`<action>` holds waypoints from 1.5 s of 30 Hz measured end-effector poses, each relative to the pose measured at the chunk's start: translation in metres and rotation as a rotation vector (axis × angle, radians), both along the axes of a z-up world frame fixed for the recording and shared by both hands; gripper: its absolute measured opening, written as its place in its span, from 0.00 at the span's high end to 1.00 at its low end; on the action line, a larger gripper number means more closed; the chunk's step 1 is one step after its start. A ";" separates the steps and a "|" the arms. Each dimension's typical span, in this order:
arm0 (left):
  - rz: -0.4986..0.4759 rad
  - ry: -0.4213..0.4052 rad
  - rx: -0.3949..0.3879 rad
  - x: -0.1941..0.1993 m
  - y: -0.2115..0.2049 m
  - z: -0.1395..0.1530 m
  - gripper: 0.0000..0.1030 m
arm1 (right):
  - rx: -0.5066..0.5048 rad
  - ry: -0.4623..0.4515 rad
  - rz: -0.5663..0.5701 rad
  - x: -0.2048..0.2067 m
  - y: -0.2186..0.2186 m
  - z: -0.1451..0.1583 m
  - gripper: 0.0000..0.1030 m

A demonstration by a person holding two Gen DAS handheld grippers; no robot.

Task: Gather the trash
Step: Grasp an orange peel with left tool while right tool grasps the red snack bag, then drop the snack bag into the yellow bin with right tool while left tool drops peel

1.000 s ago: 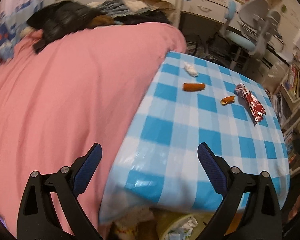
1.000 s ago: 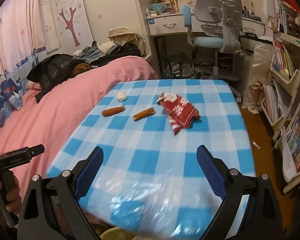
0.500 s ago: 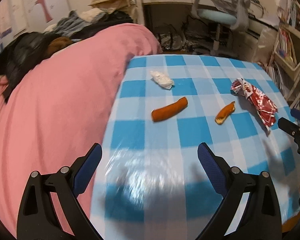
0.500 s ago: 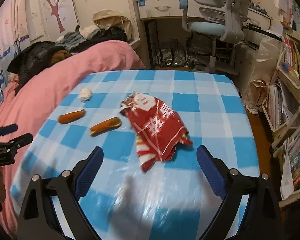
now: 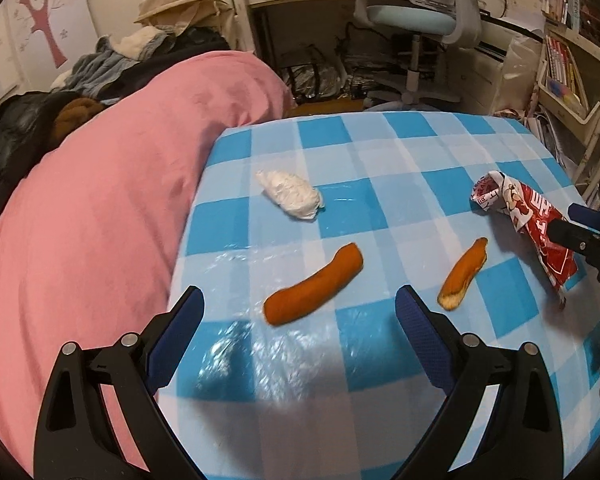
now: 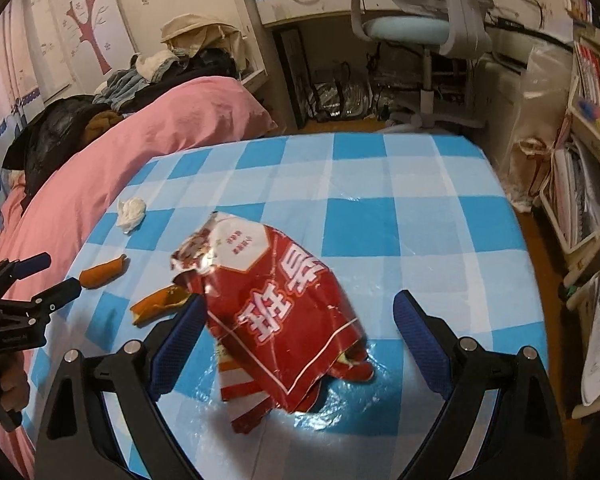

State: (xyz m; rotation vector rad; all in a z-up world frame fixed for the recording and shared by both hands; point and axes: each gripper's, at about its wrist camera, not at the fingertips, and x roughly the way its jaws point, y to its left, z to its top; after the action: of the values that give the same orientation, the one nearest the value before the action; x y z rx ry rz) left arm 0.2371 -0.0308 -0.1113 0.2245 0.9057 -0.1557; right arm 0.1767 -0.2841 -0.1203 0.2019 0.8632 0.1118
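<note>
The left gripper [image 5: 299, 312] is a black plastic clamp frame with 2 fingers [image 5: 180, 332], each faced on the inside with a dark blue, finely textured pad. Each arm of the frame has a triangular cut-out and 2 round silver screw heads near the joint. The right gripper [image 6: 298, 320] has the same build: black frame, 2 blue dimpled pads [image 6: 418, 340], 2 silver screws per side and triangular openings. Seen from the right wrist camera, the left gripper's black body carries small white lettering, too small to read, and a hand [image 6: 8, 390] wraps its handle. No sleeve shows at that hand.
</note>
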 end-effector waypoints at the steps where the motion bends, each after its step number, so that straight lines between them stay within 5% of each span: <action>1: -0.006 0.003 0.002 0.003 -0.002 -0.002 0.10 | 0.014 0.008 -0.002 0.002 -0.001 -0.001 0.13; 11: -0.053 0.022 0.033 0.013 -0.021 -0.021 0.10 | 0.036 0.065 0.019 0.011 -0.001 -0.009 0.40; 15: -0.058 0.036 0.029 0.015 -0.023 -0.027 0.12 | 0.061 0.078 0.031 0.012 -0.004 -0.009 0.63; 18: -0.057 0.061 0.008 0.016 -0.021 -0.031 0.31 | 0.073 0.077 0.049 0.012 -0.002 -0.008 0.77; 19: -0.059 0.072 -0.005 0.017 -0.021 -0.033 0.47 | 0.070 0.073 0.053 0.013 -0.001 -0.007 0.81; 22: -0.067 0.088 -0.065 0.015 -0.016 -0.033 0.81 | 0.065 0.049 0.051 0.010 0.001 -0.002 0.84; 32: -0.030 0.135 -0.262 -0.023 0.023 -0.014 0.87 | 0.146 -0.055 0.030 -0.013 -0.001 0.036 0.85; 38: -0.014 0.094 -0.320 -0.069 0.040 0.016 0.87 | 0.187 -0.090 0.097 -0.048 0.024 0.057 0.85; 45: 0.071 0.059 -0.352 -0.130 0.061 0.038 0.87 | 0.118 -0.122 0.196 -0.110 0.059 0.073 0.85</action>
State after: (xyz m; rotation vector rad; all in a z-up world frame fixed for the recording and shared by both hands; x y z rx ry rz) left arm 0.1072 0.0306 -0.0736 -0.1393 0.9279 -0.2535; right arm 0.0666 -0.2253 -0.0468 0.2188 0.7536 0.3553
